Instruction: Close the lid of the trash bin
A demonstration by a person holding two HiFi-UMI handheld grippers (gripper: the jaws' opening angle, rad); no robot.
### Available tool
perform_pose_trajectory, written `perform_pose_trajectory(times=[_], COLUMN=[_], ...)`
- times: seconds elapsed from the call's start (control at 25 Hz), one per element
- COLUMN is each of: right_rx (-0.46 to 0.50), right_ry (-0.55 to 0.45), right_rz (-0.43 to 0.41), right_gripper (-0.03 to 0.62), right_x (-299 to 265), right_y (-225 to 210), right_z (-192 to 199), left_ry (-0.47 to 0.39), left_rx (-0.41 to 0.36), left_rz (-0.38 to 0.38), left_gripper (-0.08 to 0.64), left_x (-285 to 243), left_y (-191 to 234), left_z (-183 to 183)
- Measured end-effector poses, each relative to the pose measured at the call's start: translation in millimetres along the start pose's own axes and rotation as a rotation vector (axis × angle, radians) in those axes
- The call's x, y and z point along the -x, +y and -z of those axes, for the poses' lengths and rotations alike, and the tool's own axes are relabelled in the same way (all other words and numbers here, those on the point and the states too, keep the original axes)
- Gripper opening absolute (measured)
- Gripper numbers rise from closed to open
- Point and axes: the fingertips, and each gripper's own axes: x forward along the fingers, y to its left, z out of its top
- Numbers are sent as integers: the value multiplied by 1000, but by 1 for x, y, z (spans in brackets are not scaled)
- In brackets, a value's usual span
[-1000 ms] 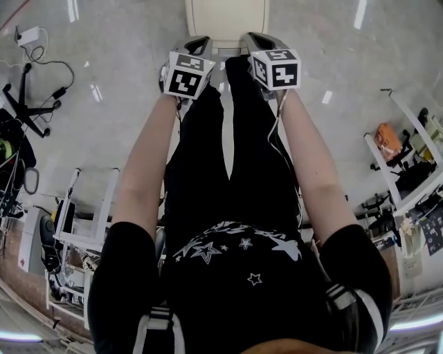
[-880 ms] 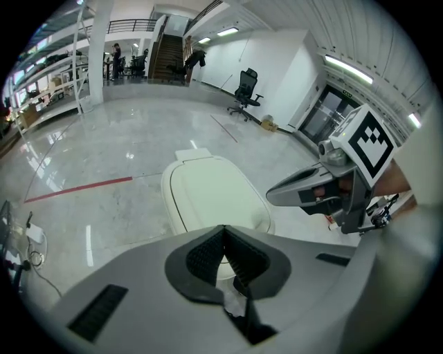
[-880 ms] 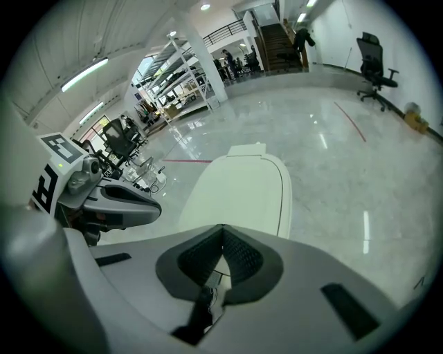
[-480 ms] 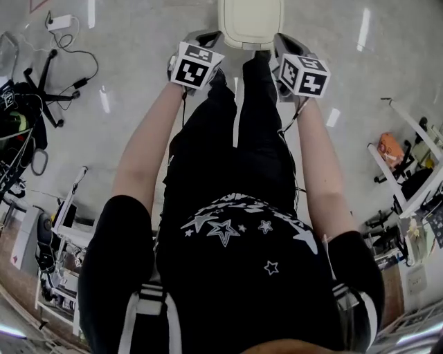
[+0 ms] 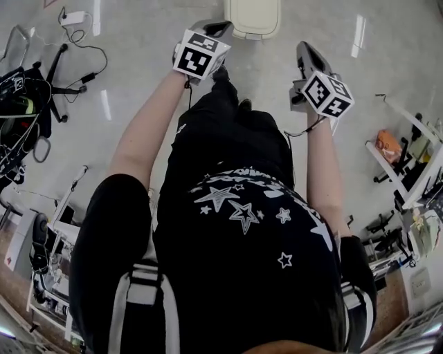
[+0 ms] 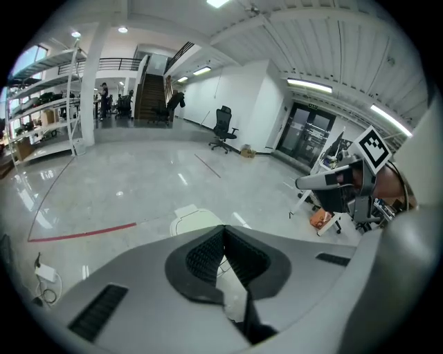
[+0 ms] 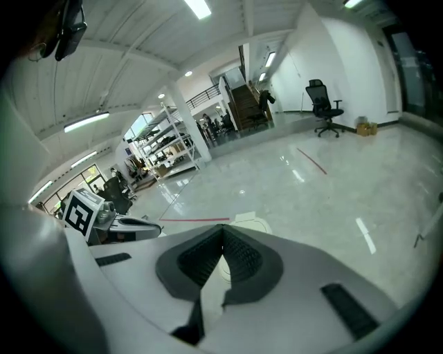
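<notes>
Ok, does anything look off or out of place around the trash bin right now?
Nothing stands out. The trash bin stands upright on the floor with its lid looking flat and shut, and nothing spilled beside it. The left tongs and right tongs are both shut, empty and clear of it.

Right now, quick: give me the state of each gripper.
Left gripper: closed, nothing between its jaws.
Right gripper: closed, nothing between its jaws.
</notes>
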Motion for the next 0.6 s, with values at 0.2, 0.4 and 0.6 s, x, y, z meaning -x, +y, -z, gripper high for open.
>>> perform_pose_trajectory(times=[0.2,0.4,0.6], right_rx=[34,56,51], right_ry=[-67,-113,-112], right_rz=[-59,-106,-108], right_gripper=[2,2,2], right_x=[32,75,121], right_y=[19,26,21], right_z=[-11,2,28], left_ry=[-58,-80,-94], left_rx=[-6,-15,-24], left_rz=[-25,-34,-41], left_gripper=[11,11,11], left_x=[30,57,81], left_y=[-25,-68,-109], left_z=[-12,2,15])
